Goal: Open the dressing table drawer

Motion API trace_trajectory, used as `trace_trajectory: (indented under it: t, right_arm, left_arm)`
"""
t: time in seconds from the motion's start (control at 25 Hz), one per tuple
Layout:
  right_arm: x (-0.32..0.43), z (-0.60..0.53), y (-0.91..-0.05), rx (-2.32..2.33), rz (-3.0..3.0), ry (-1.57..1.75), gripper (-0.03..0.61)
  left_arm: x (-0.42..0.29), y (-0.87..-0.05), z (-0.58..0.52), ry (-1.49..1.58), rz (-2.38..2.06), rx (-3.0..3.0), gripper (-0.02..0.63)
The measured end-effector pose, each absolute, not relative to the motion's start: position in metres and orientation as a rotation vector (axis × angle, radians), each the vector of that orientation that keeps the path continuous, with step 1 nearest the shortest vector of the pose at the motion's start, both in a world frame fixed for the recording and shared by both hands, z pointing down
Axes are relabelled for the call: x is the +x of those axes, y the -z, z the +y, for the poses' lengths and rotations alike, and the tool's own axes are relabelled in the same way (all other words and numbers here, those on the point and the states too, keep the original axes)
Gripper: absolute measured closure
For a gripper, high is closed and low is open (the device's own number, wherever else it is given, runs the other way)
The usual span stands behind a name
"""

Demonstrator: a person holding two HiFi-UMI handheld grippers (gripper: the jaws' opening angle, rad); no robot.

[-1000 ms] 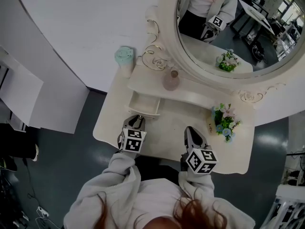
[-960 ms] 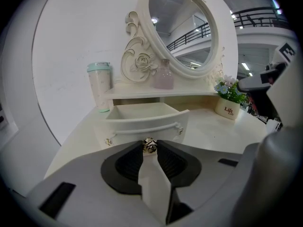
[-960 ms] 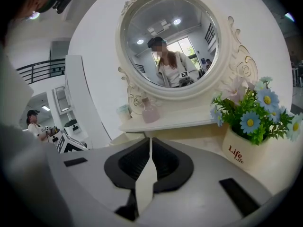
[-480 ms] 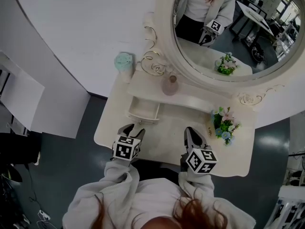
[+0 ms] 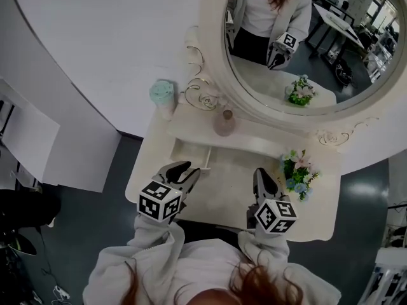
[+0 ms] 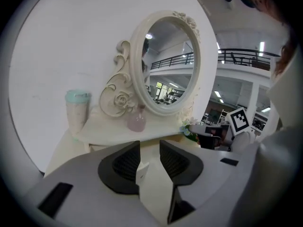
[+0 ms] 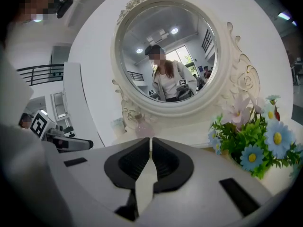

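The white dressing table (image 5: 222,192) has a small drawer (image 5: 193,152) under its raised shelf at the left, and the drawer stands pulled out. My left gripper (image 5: 184,169) hangs above the tabletop just in front of the drawer, touching nothing. Its jaws are apart and closing, with nothing between them (image 6: 149,145). My right gripper (image 5: 262,173) hovers over the middle of the tabletop with its jaws shut and empty (image 7: 151,142). The left gripper's body hides part of the drawer front in the head view.
A teal-lidded cup (image 5: 161,95) stands at the back left and a pink bottle (image 5: 224,123) on the shelf. A flower bunch (image 5: 296,170) sits at the right. The oval mirror (image 5: 305,37) rises behind. Dark floor surrounds the table.
My left gripper has come away from the drawer front and risen toward the camera, its jaws now apart. The right gripper shifted slightly.
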State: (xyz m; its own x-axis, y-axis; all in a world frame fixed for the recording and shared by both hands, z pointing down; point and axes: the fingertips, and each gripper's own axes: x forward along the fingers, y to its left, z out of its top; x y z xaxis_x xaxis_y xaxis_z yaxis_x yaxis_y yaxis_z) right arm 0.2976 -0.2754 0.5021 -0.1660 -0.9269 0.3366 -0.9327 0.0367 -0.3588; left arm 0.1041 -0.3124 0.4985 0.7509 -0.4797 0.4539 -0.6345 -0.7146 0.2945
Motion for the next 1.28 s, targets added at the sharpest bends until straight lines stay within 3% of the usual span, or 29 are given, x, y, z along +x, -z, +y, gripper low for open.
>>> trace_trajectory:
  t: [0.32, 0.48, 1.28]
  right_arm:
    - [0.324, -0.278, -0.458, 2.11, -2.269, -0.57, 0.537]
    - [0.332, -0.274, -0.445, 2.152, -2.216, -0.407, 0.538]
    - [0.325, -0.277, -0.447, 2.118, -2.226, -0.379, 0.545]
  left_arm:
    - [0.166, -0.438, -0.342, -0.299, -0.826, 2.814, 0.591]
    - [0.18, -0.431, -0.347, -0.154, -0.816, 2.813, 0.598]
    - [0.183, -0.452, -0.339, -0.233, -0.831, 2.787, 0.598]
